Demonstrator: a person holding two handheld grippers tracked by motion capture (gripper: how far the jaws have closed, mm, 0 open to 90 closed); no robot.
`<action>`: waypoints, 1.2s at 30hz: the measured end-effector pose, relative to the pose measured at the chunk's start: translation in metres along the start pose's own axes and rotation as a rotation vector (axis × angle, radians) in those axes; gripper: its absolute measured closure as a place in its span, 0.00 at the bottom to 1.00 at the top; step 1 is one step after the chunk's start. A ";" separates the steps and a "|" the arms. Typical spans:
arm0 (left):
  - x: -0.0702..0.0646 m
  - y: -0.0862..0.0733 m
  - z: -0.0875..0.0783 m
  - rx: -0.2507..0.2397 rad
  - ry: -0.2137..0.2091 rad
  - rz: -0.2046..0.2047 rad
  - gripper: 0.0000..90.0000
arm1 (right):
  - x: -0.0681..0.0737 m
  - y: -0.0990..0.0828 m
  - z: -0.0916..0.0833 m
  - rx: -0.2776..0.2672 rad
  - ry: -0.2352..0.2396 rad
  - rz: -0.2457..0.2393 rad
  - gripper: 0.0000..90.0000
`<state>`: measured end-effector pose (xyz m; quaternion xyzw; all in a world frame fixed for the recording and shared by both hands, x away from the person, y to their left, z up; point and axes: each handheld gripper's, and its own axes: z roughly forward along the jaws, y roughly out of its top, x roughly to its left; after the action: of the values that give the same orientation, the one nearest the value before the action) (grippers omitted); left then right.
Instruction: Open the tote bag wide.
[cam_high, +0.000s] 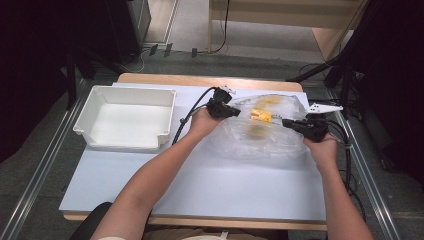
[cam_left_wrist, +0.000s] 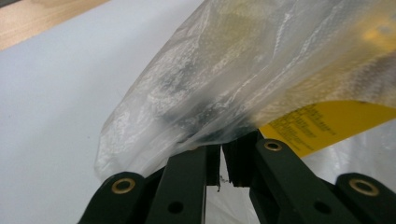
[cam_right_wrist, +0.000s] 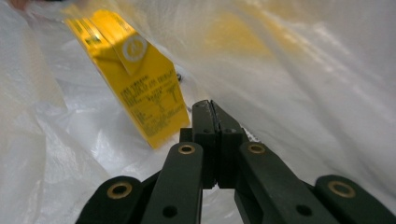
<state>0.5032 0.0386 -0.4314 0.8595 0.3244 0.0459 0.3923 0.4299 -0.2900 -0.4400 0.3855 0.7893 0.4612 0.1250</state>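
A crumpled clear plastic bag (cam_high: 260, 135) lies at the back right of the white table top. Something yellow with black print (cam_high: 261, 115) is inside it. My left gripper (cam_high: 234, 111) holds the bag's left end. In the left gripper view its jaws (cam_left_wrist: 222, 156) are pinched on a fold of the bag's film (cam_left_wrist: 224, 79), next to the yellow printed piece (cam_left_wrist: 322, 123). My right gripper (cam_high: 289, 122) is at the bag's right end. Its jaws (cam_right_wrist: 211, 109) are pressed tight together amid the film (cam_right_wrist: 303, 70), beside a yellow carton (cam_right_wrist: 135, 79).
A white plastic bin (cam_high: 132, 90) stands at the back left, with nothing in it. The table's white sheet (cam_high: 200, 185) reaches to the front edge. Black cables (cam_high: 187, 117) trail from both grippers. Metal rails run along both sides of the table.
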 end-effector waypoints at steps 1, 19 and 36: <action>0.001 -0.001 0.002 0.003 0.006 -0.003 0.97 | 0.000 -0.002 0.001 0.004 -0.005 0.002 1.00; 0.035 -0.023 0.022 0.040 0.091 -0.096 0.97 | -0.015 -0.040 0.012 0.078 -0.080 0.076 1.00; 0.057 -0.028 0.005 0.048 0.240 -0.152 1.00 | -0.024 -0.067 -0.016 0.095 -0.224 0.113 1.00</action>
<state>0.5353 0.0827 -0.4641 0.8300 0.4341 0.1106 0.3323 0.4036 -0.3362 -0.4904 0.4840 0.7684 0.3835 0.1679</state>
